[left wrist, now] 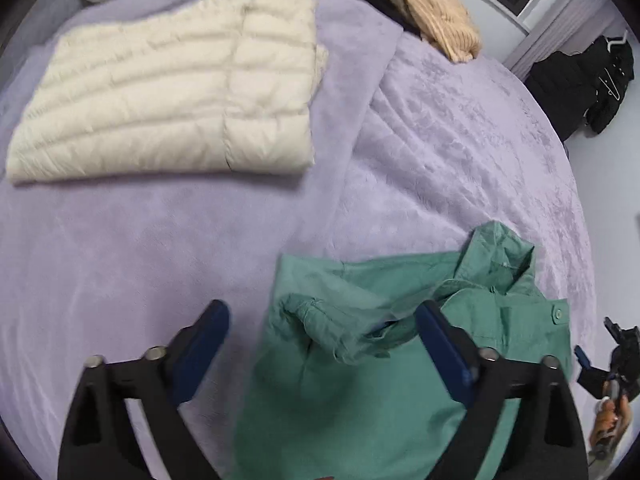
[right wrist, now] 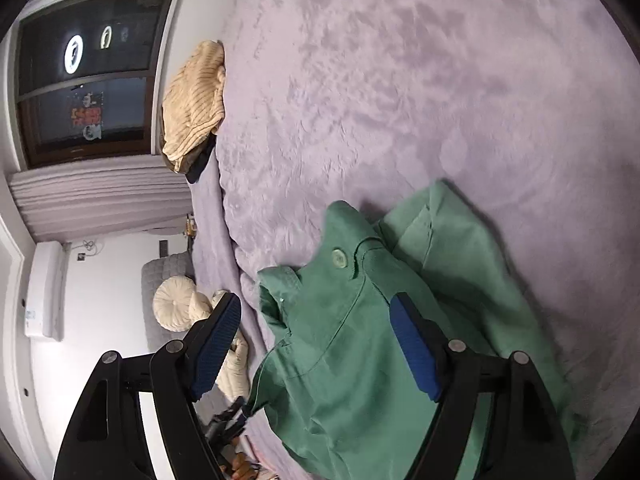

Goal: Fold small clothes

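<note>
green shirt: lies crumpled on the near side of the lilac bed, evidently laid out for folding. left claw and right claw: both wide open above it, holding nothing (cream quilted jacket sits folded far left, apparently done).

Shirt near on blanket, quilted jacket behind it, knit pile at far edge

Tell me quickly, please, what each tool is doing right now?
Left tool: open, holding nothing, over the green shirt.
Right tool: open, holding nothing, over the same shirt.
</note>
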Tool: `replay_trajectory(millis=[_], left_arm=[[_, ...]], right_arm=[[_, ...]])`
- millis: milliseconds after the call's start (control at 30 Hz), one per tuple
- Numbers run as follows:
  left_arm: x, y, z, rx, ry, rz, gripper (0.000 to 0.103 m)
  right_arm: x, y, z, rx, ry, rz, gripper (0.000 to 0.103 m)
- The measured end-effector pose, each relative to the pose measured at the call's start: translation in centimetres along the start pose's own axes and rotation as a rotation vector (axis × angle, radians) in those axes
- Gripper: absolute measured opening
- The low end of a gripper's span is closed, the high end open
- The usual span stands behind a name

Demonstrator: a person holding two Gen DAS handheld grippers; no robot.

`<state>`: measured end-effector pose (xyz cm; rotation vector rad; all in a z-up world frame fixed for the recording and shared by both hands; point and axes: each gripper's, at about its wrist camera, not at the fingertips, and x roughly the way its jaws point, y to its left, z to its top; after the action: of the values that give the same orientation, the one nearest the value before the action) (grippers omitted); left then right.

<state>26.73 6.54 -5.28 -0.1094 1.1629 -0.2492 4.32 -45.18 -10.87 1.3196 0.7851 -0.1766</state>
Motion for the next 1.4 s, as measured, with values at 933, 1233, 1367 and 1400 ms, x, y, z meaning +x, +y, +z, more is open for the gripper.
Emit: replay_trajectory(millis=[933, 1233, 1367, 1400], left_arm=[[10.0, -2.2, -1.6, 0.141, 0.123, 0.28, 0.098], [3.2, -3.1, -3.7, 0.223, 0.051, 0.207, 0.098], [3.8, -5.5, -6.6, 0.31, 0.086, 0.209, 0.098], [4.1, -5.8, -7.6, 0.321, 0.098, 0.224, 0.098]], right_arm=[[3.7, -2.9, -0.1, -0.307, 0.047, -0.493, 0.01], [-1.4, 1.7, -5.4, -0.401, -0.003, -0.363, 0.019], [0.4, 1.7, -7.9, -0.462, 0.058, -0.395, 0.019], [0.4, 1.5, -8.2, -0.455, 0.052, -0.406, 0.019]])
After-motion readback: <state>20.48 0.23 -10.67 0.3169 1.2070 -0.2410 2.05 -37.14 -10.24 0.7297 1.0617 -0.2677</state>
